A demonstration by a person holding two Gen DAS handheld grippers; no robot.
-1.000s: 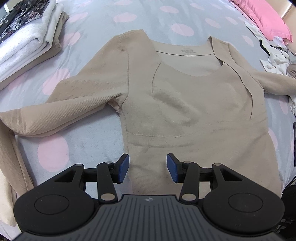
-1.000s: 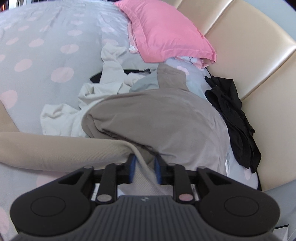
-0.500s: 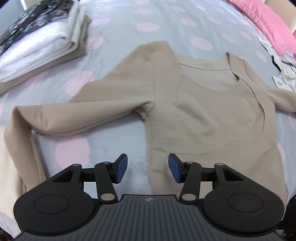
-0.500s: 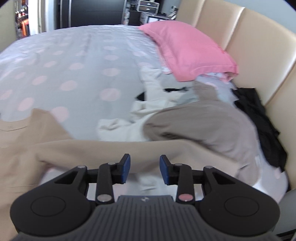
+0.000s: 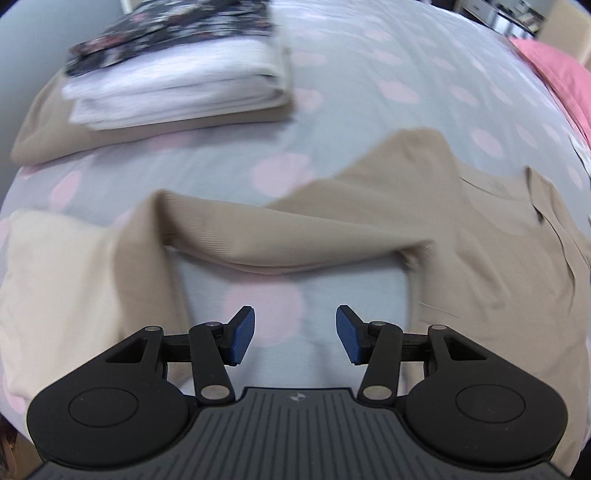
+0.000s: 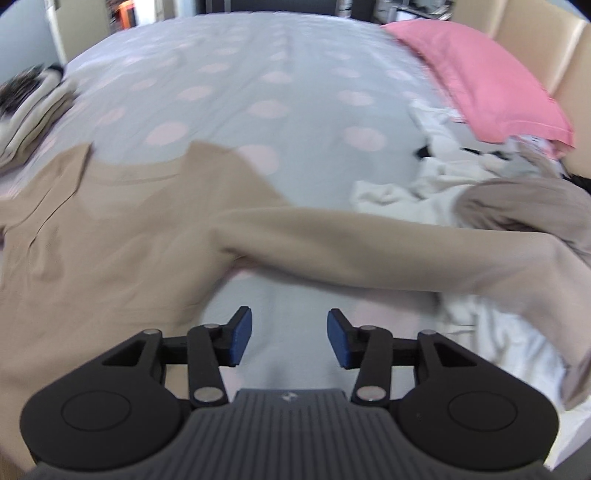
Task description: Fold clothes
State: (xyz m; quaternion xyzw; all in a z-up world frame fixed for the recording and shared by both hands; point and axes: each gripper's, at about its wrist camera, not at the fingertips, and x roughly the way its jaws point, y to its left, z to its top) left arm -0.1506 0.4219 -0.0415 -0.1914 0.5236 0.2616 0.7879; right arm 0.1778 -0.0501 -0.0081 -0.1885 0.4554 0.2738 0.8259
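A beige long-sleeved top [image 5: 480, 236] lies flat, front up, on the grey bedsheet with pink dots [image 5: 369, 92]. In the left wrist view its sleeve [image 5: 295, 240] runs left and bends down at the bed's edge. My left gripper [image 5: 294, 334] is open and empty above bare sheet just below that sleeve. In the right wrist view the top [image 6: 110, 240] is at the left and its other sleeve [image 6: 369, 247] stretches right. My right gripper [image 6: 289, 336] is open and empty, just below that sleeve's armpit.
A stack of folded clothes [image 5: 177, 74] sits at the far left of the bed. A pink pillow [image 6: 480, 74], a heap of unfolded white and taupe clothes [image 6: 498, 192] and the padded headboard [image 6: 535, 33] are on the right. A cream cloth [image 5: 55, 288] lies at the bed's left edge.
My right gripper let go of the sleeve, opened and swung left toward the top's body. My left gripper moved left, from over the hem to below the left sleeve.
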